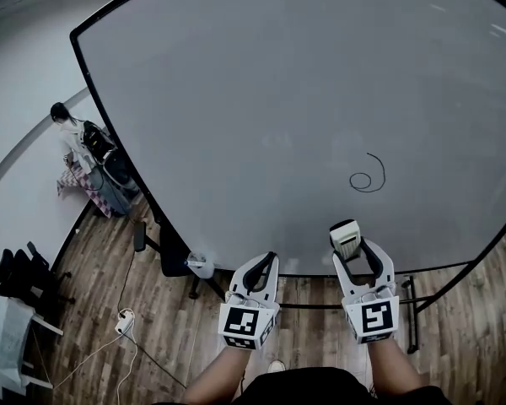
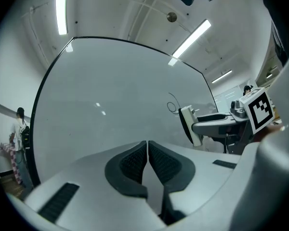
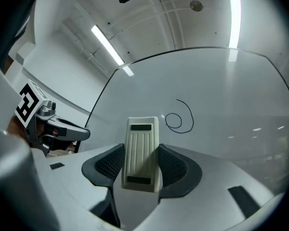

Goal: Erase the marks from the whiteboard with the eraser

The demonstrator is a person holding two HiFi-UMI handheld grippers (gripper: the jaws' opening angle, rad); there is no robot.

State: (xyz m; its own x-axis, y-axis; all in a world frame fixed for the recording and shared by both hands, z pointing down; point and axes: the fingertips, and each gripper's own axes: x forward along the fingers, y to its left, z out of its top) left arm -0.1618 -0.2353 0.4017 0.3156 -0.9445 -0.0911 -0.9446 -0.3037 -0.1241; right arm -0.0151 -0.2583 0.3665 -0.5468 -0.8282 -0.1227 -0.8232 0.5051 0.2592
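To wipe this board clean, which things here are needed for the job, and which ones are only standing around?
For the job: whiteboard, black spiral mark, eraser clamped in the right gripper.

Just around: left gripper, shut and empty; power strip on the floor; black chairs; a person beside the board.

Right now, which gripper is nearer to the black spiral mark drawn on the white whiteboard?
Right. The right gripper, shut on the white ribbed eraser, sits just below the black spiral mark; the left gripper, shut and empty, is lower and farther left.
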